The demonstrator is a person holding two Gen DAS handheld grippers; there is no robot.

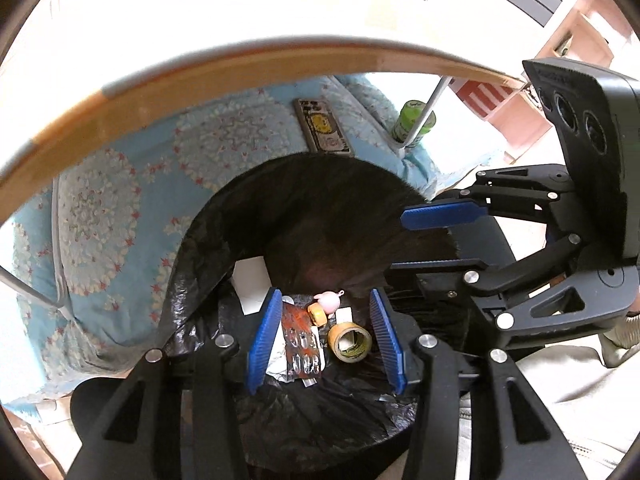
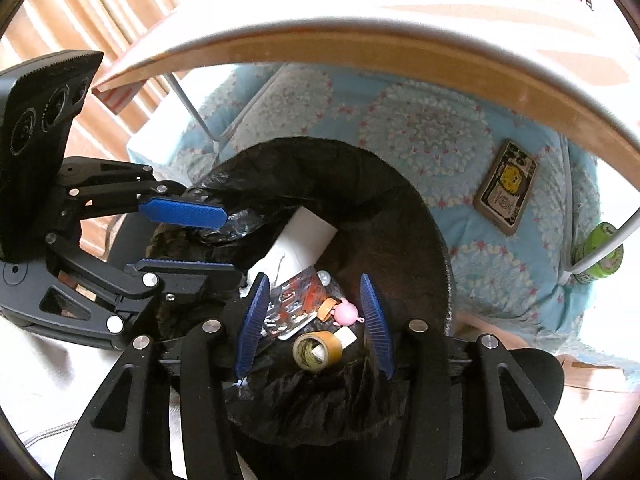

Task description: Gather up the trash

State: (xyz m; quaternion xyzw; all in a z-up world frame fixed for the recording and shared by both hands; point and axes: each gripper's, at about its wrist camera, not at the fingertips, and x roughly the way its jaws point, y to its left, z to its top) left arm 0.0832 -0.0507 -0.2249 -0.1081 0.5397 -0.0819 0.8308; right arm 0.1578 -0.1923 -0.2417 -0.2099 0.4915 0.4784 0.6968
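Note:
A black trash bag [image 1: 280,216] [image 2: 320,176] stands open below both grippers. Inside lie a tape roll [image 1: 349,341] [image 2: 318,350], a silver blister pack [image 1: 302,350] [image 2: 296,304], a pink toy [image 1: 329,301] [image 2: 346,313], an orange cap [image 1: 317,314] [image 2: 327,307] and a white box [image 1: 251,280] [image 2: 304,240]. My left gripper [image 1: 326,344] is open and empty above the bag's mouth; in the right wrist view [image 2: 184,236] its jaws straddle the bag's left rim. My right gripper [image 2: 316,326] is open and empty over the trash; it also shows in the left wrist view [image 1: 432,240].
A blue floral quilt [image 1: 120,200] [image 2: 440,128] lies behind the bag with a patterned flat case [image 1: 324,126] [image 2: 506,188] on it. A green can [image 1: 412,122] [image 2: 598,254] stands beside a table leg. A wooden table edge [image 1: 200,76] [image 2: 360,52] arcs overhead.

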